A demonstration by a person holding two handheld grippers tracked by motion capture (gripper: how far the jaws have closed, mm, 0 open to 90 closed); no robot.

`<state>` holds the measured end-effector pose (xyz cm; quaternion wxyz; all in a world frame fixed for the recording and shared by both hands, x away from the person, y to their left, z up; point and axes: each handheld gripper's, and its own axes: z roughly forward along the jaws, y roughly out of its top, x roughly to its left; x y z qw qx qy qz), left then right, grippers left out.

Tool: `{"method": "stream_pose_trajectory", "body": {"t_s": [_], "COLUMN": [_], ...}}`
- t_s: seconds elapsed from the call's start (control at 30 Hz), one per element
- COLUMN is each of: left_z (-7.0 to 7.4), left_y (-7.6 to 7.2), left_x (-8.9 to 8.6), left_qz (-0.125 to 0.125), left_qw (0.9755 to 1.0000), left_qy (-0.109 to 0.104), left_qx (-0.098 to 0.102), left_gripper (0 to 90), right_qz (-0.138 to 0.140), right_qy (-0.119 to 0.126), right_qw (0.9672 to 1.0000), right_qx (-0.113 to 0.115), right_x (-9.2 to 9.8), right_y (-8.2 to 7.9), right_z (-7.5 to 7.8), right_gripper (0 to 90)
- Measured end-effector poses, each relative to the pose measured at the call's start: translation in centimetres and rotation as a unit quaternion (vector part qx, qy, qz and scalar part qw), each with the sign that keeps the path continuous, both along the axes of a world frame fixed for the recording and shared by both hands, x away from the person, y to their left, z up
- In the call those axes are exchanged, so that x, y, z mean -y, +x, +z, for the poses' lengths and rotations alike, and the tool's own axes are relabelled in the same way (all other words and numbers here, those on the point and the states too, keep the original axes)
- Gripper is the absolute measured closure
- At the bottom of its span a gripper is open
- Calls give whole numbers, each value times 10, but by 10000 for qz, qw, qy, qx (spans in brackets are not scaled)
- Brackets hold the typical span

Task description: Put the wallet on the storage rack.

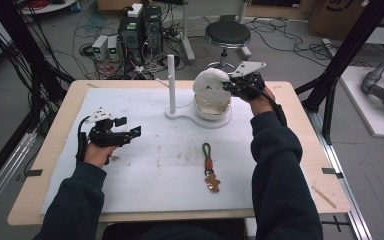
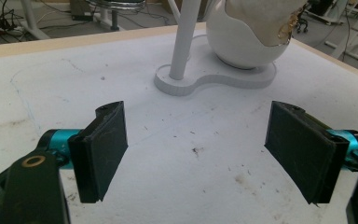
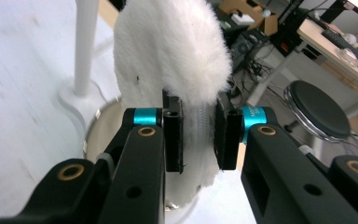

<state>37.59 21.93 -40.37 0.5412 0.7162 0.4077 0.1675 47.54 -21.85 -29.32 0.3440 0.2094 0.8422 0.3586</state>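
Your right hand-held gripper is clamped on the edge of a white fluffy cloth, holding it up over the white bowl that sits on the stand base near the far edge of the table, right of its middle. Your left hand-held gripper rests near the left edge of the table with its jaws wide apart and nothing between them. A white post rises from the same base just left of the bowl, and a keychain lies well apart, towards the near edge.

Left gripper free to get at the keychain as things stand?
Probably yes. The left gripper is open and holds nothing, and the keychain lies alone on the white mat with bare mat between them. The right gripper is busy with the fluffy cloth.
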Motion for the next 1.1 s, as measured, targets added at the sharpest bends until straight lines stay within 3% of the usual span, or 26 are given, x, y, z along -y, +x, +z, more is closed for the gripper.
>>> {"method": "stream_pose_trajectory", "body": {"t_s": [0.03,0.07,0.3,0.43,0.7,0.77,0.8,0.87,0.9,0.93,0.97,1.07,1.1], "left_z": [0,0,-1,-1,-2,-2,-2,-2,-2,-2,-2,-3,-3], "left_y": [0,0,0,0,1,1,1,1,1,1,1,1,1], "left_x": [0,0,1,1,2,2,3,3,3,3,3,4,4], "left_qz": [-10,-15,-12,-31,-65,-63,-65,-66,-66,-69,-90,-108,-118], "left_qw": [10000,10000,10000,9999,9999,9999,9999,9999,9999,9999,9998,9998,9998], "left_qy": [17,37,34,38,69,60,46,43,43,38,44,42,47], "left_qx": [-14,-17,-85,-102,-136,-139,-141,-146,-146,-147,-153,-158,-161], "left_gripper": [207,207,208,208,208,207,208,208,207,207,208,208,208], "right_qz": [0,3,125,159,172,168,119,83,83,114,146,287,287], "right_qy": [0,-225,-1026,-1097,-1013,-905,-422,292,292,641,1226,1652,1652], "right_qw": [10000,9997,9941,9931,9946,9957,9989,9988,9988,9966,9901,9827,9827], "right_qx": [0,88,332,375,150,54,-136,-394,-394,-507,-664,-789,-789], "right_x": [0,0,-6,-9,-16,-16,-13,-9,-9,-6,-3,-1,-1], "right_y": [0,-1,-3,-3,0,0,1,2,2,2,2,3,3], "right_z": [0,-2,-15,-21,-40,-41,-38,-34,-34,-32,-29,-28,-28], "right_gripper": [773,773,772,772,738,701,604,553,553,559,609,746,746]}}
